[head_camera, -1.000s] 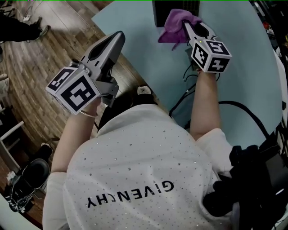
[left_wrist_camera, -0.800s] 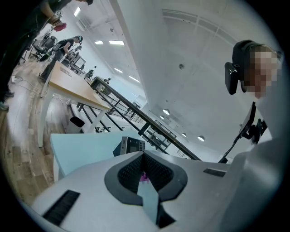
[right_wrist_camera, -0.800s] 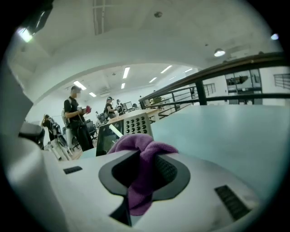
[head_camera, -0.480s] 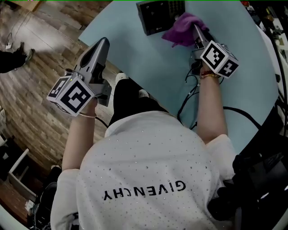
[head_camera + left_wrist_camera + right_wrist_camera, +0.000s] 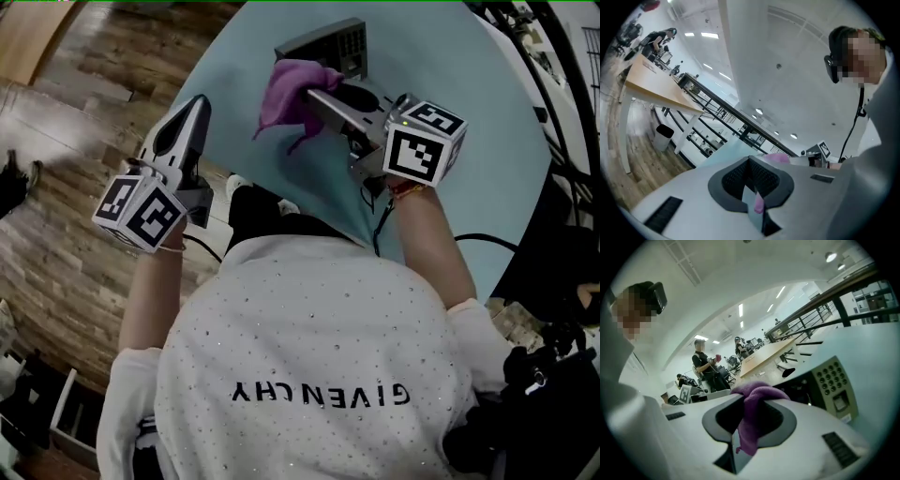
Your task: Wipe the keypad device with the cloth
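Observation:
The dark keypad device lies at the far side of the light blue table; its buttons and grey face show in the right gripper view. A purple cloth hangs in the air just in front of the device, and my right gripper is shut on it, pointing left. In the right gripper view the cloth drapes from the closed jaws. My left gripper is held over the table's left edge, shut and holding nothing. The left gripper view looks upward, with the cloth just in sight.
Black cables run across the table near my right wrist. Wooden floor lies to the left of the table. Black gear sits at the lower right. A person stands far off beside a long wooden table.
My right gripper has swung left with the cloth, from the device's right side to just in front of it. The left gripper has kept its place by the table edge.

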`<state>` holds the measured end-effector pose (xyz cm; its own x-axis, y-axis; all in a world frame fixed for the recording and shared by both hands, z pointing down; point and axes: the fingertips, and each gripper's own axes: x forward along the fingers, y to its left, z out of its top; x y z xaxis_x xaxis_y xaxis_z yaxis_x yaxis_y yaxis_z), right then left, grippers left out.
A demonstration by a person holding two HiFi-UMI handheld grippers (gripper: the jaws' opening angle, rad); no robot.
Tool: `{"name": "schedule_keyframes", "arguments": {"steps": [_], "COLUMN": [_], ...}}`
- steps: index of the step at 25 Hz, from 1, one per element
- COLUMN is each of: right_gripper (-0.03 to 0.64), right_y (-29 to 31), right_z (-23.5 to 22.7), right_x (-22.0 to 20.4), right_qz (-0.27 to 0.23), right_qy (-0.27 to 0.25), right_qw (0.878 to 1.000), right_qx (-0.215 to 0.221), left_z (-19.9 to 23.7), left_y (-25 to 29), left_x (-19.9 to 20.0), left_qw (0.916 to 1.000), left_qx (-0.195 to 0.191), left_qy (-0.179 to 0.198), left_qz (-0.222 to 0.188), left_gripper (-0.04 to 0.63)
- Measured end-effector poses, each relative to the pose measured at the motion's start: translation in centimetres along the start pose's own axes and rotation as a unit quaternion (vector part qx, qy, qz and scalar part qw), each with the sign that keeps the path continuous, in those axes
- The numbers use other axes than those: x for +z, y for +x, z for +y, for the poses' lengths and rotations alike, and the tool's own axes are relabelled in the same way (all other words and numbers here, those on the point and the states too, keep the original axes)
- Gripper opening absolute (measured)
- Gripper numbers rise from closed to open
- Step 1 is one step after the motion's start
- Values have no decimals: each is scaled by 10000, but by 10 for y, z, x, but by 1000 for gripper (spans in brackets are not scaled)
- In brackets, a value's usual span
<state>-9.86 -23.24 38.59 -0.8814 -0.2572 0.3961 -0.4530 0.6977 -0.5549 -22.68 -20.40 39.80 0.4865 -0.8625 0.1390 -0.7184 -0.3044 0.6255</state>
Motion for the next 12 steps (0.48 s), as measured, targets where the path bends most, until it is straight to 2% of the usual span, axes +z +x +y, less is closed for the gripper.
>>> {"name": "schedule_keyframes", "arguments": {"steps": [2, 5, 7, 10, 12], "right_gripper": [74, 74, 74, 74, 74], "right_y": [12, 31, 46, 53, 48], "right_z": [11, 4, -5, -13, -17], "right_x": [7, 16, 14, 7, -1], "right_qz": [97, 206, 273, 283, 392], "right_qy": [-314, -771, -771, -616, -707], "right_qw": [9994, 9949, 9922, 9911, 9882], "right_qx": [-46, -612, -942, -1146, -1298], "left_z": [-3, -2, 7, 16, 14], "left_y": [8, 16, 15, 16, 21], "left_x": [-2, -10, -14, -16, -16], "left_qw": [9997, 9981, 9969, 9947, 9930], "left_qx": [-99, -281, -378, -518, -605], "left_qy": [50, -73, -140, -302, -304], "left_qz": [211, 534, 681, 831, 964], "left_gripper": [2, 2, 2, 2, 2]}}
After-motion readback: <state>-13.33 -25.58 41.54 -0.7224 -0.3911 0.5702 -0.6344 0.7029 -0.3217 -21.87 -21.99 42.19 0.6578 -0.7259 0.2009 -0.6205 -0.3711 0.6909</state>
